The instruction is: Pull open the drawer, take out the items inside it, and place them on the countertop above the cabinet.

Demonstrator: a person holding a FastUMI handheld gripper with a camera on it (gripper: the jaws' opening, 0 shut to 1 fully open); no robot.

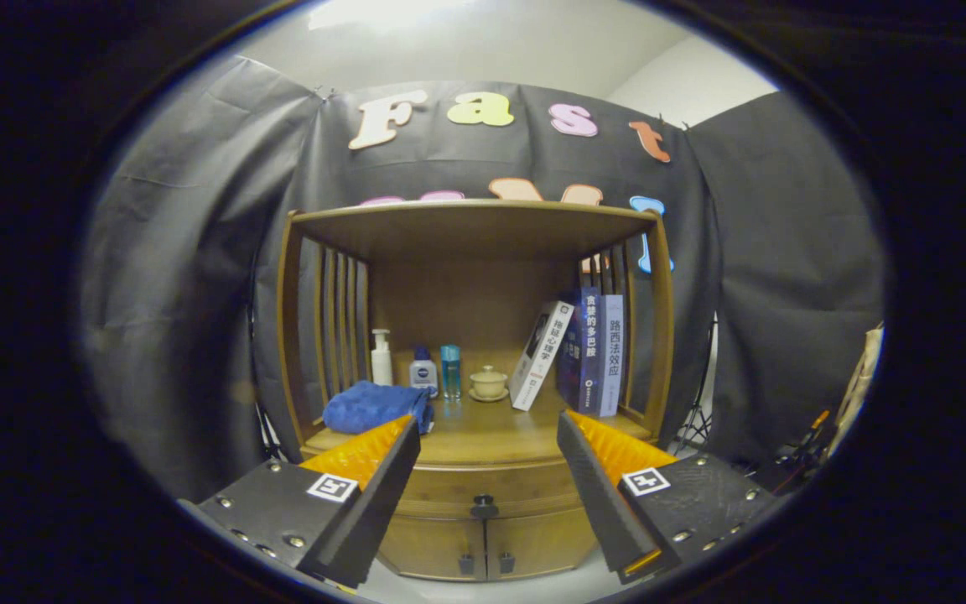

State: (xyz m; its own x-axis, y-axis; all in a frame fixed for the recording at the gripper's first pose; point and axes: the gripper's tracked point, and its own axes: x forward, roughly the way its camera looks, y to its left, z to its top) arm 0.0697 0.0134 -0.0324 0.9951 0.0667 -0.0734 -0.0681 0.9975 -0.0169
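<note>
the claw [487, 457] hangs wide open and empty, well short of the wooden cabinet [483, 537], whose drawer [483, 486] sits closed under the desk [491, 436], its dark knob [484, 507] centred between the fingers. the drawer looks stiff and solid, probably sliding with some drag, so the small round knob is the place to pinch; it may slip if caught only at its edge.

Cabinet [483, 512] varnished wood, smooth, slight sheen on worktop [491, 432]. Towel [374, 407] soft fuzzy cloth. Bottles [424, 369] glossy plastic. Lidded cup [488, 382] glazed ceramic. Books [592, 352] glossy paper covers. Drawer knob [483, 506] dark, matt.
</note>
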